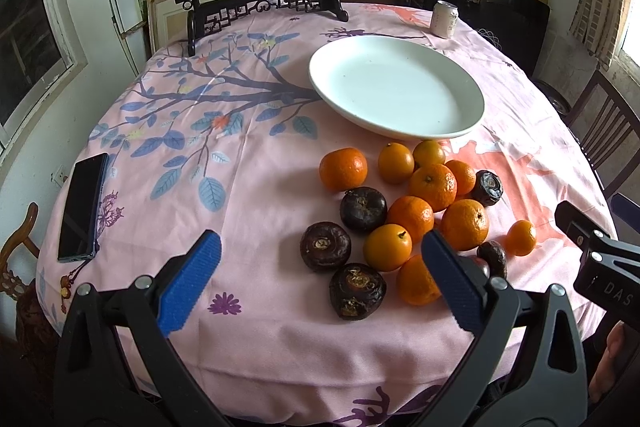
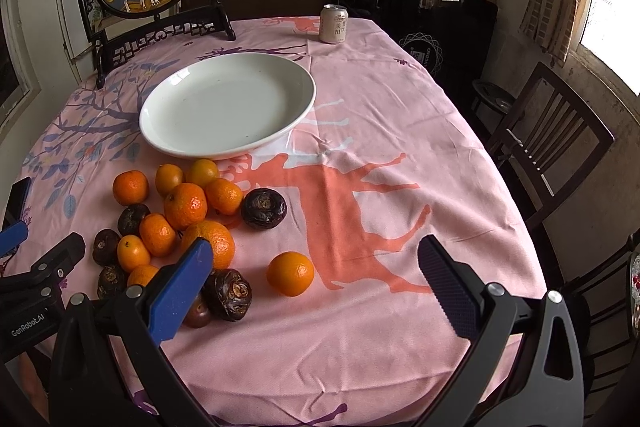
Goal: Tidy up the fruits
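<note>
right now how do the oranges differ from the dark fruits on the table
The oranges are bright orange with shiny, finely dimpled skin; the dark fruits are brownish black, dull and wrinkled. The oranges are rounder and more numerous; the dark fruits look flatter, with rough pale centres. Both lie mixed on the cloth beside the empty plate, none held.

Ten oranges (image 1: 343, 169), six dark brown fruits (image 1: 363, 209), one white plate (image 1: 396, 87), one can (image 1: 445, 19), one phone (image 1: 82, 207)

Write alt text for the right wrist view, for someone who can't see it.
The open right gripper hovers over a pink tablecloth, a lone orange between its fingers. To its left lies a pile of oranges and dark fruits, beyond it an empty white plate.
</note>
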Tool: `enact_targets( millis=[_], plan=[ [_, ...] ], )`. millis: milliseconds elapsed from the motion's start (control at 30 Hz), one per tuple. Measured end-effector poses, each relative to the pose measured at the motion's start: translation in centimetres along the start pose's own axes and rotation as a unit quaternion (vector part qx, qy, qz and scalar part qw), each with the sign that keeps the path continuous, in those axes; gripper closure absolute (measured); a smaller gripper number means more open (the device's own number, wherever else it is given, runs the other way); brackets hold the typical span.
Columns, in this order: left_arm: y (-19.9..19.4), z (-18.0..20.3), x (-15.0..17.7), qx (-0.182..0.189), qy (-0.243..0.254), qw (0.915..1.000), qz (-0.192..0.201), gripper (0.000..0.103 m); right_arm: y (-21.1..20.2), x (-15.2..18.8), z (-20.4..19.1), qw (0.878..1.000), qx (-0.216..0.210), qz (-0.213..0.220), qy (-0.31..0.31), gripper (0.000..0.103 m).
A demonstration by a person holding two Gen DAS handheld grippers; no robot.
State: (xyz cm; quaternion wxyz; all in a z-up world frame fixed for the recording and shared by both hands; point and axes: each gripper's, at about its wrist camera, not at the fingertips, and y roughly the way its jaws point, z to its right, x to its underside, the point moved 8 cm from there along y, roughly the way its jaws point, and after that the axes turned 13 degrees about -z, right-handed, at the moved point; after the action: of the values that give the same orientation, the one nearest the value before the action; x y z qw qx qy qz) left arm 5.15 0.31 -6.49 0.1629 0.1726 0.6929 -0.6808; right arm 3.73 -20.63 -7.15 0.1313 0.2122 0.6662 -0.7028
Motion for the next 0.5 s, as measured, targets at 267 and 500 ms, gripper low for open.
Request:
enact_targets(
  millis=[267,500],
  plan=[
    [0.11,0.01,0.13,0.000,0.001,1.0000,-0.001,0.002,-0.18,-0.03,0.03,1.000,-0.001,0.001,0.000,0.001],
    [0.07,0.06,0.17,0.000,0.001,1.0000,-0.001,0.002,-0.22,0.02,-0.01,1.000,0.000,0.002,-0.001,0.001]
  ],
)
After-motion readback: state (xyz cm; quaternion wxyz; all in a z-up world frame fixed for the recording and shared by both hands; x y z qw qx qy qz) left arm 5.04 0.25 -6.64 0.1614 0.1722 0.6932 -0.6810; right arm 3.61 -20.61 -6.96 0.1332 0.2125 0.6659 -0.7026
